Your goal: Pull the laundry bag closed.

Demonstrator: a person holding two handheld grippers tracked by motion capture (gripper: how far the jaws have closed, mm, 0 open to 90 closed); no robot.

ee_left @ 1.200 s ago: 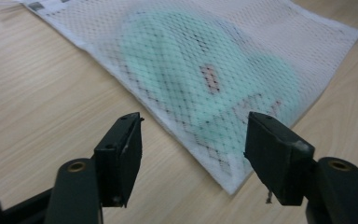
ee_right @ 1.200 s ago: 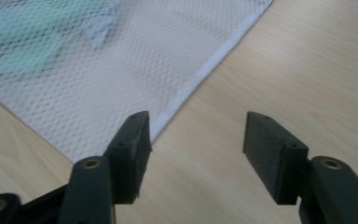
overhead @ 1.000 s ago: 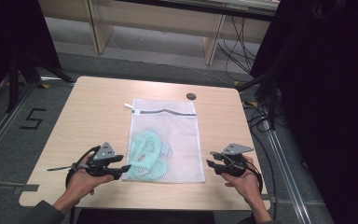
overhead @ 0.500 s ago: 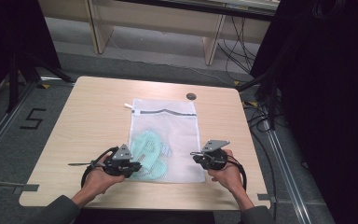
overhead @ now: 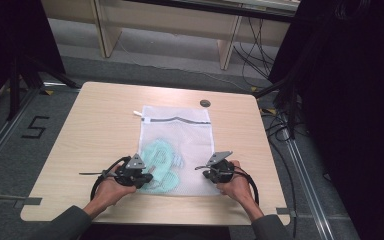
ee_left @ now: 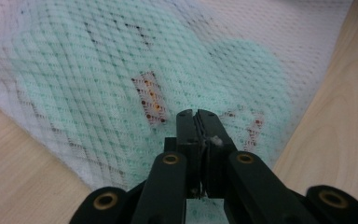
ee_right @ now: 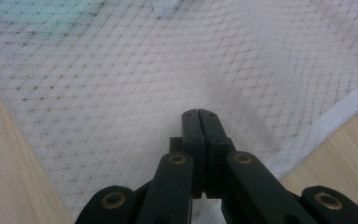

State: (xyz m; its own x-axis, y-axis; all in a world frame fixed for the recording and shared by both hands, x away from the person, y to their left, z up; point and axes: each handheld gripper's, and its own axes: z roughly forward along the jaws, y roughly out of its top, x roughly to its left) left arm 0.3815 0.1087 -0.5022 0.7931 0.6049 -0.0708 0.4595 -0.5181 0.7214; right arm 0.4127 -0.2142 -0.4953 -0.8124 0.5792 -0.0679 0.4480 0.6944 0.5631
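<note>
A white mesh laundry bag [overhead: 177, 131] lies flat on the wooden table [overhead: 100, 130], with a mint-green garment [overhead: 159, 162] inside its near left part. My left gripper [overhead: 149, 179] sits at the bag's near left corner. Its jaws have just been closing and now stand shut, pinching a bit of white mesh [ee_left: 213, 139] over the green garment [ee_left: 98, 70]. At the near right corner, my right gripper [overhead: 204, 173] is shut on the mesh [ee_right: 168, 70], its tips [ee_right: 199, 112] pressed together close to the bag's white hem [ee_right: 326, 121].
A small dark round object [overhead: 205, 103] lies on the table beyond the bag's top right corner. Bare wood lies left of the bag. Cables [overhead: 280, 125] trail on the floor to the right, and shelf legs [overhead: 227, 50] stand behind the table.
Both hands moved inward from the table's sides to the bag's near corners and sank onto it. Both pairs of jaws went from open to shut on the mesh.
</note>
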